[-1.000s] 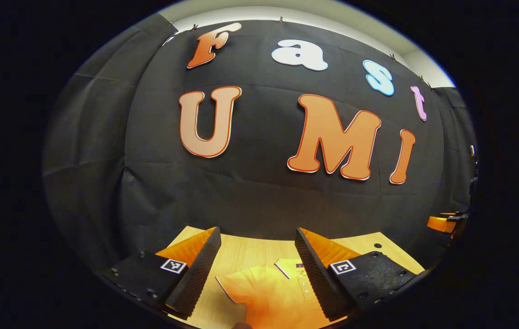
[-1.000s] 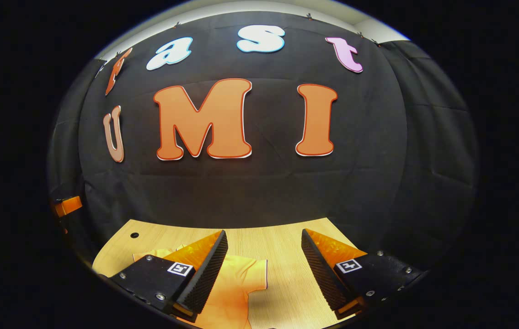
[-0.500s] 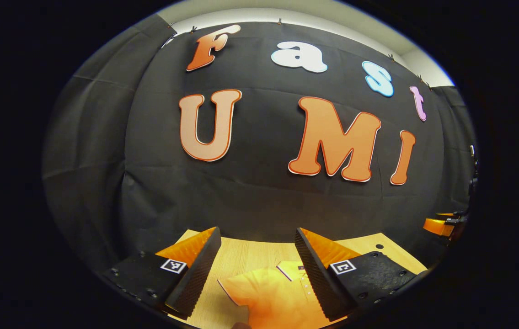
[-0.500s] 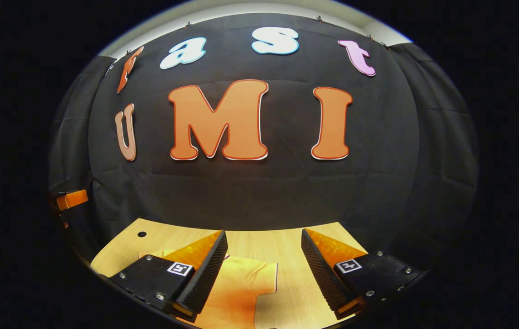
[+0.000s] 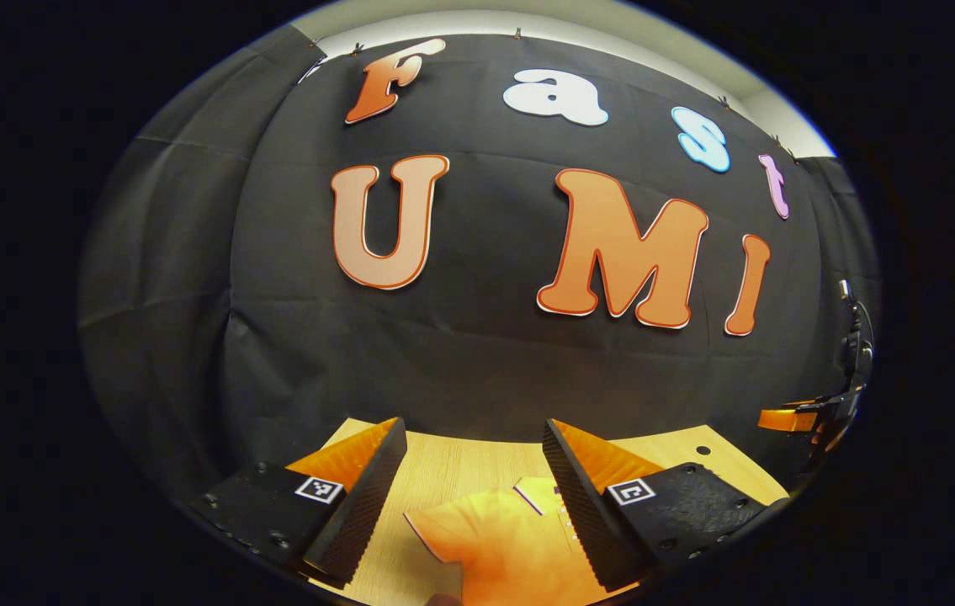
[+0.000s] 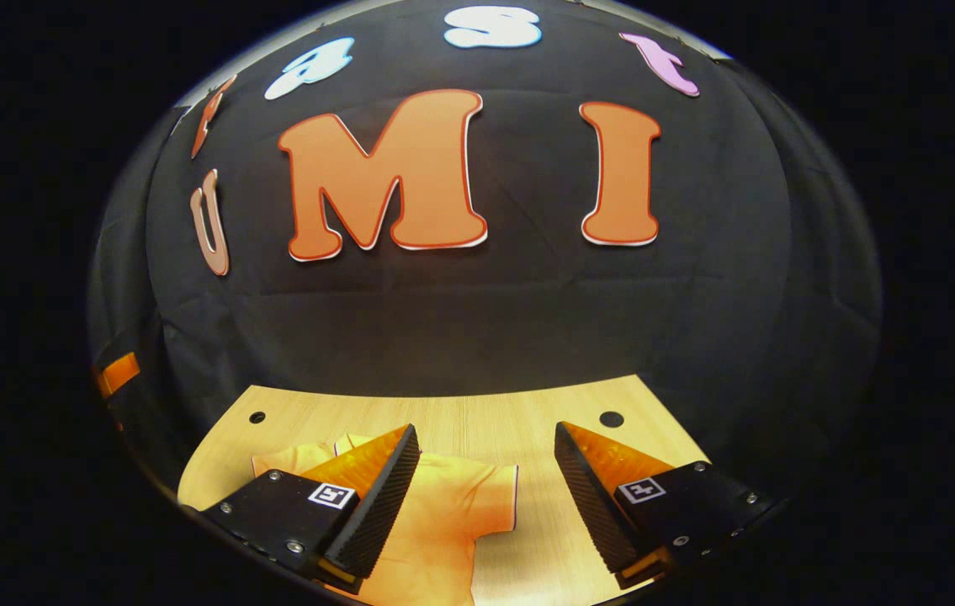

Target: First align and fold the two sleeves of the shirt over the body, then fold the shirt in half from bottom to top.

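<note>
In the left gripper view, the left claw hangs level above the light wooden table, fingers spread apart, holding nothing; the orange short-sleeved polo shirt lies flat below. In the right gripper view, the right claw hovers likewise, spread and empty, over the shirt's sleeve.

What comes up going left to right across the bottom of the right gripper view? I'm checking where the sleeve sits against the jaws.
Left finger → shirt's sleeve → bare table → right finger. The sleeve lies flat between the open jaws, nearer the left one.
</note>
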A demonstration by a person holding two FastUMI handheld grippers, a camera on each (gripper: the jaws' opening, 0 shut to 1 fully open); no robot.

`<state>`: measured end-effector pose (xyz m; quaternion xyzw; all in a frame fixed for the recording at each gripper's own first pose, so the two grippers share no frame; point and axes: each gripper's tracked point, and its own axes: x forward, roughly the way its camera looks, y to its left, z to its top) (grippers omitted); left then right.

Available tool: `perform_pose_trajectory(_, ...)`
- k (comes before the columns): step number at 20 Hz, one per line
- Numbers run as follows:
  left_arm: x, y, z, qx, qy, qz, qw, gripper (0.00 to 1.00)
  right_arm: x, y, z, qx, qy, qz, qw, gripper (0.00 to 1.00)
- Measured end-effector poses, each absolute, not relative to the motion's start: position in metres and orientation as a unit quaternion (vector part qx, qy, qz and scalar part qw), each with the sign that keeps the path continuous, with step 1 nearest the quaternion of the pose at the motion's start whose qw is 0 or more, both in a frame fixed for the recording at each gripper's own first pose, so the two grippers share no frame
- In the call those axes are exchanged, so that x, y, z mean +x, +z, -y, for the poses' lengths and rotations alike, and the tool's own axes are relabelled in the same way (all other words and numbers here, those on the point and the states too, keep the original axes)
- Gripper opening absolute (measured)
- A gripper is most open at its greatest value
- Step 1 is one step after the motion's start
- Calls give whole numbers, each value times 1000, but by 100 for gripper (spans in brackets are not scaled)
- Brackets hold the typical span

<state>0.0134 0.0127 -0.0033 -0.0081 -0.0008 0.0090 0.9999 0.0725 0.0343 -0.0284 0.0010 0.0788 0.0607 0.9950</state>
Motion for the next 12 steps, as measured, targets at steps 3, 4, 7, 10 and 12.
perform_pose_trajectory(3,17,-12,-18,-9,14,-9,1000,98,104,-52,-25,1,52,-129,990,98)
perform_pose_trajectory(4,19,-13,-21,-10,16,-11,1000,98,114,-62,-23,-10,45,-144,988,98)
perform_pose_trajectory(7,25,-20,-27,-11,23,-20,999,98,145,-99,-23,-29,42,-207,977,98)
perform_pose_trajectory(10,31,-29,-36,-13,32,-31,999,98,175,-135,-29,-19,50,-260,964,98)
perform_pose_trajectory(12,35,-36,-43,-13,40,-39,998,98,188,-165,-31,-15,50,-299,953,98)
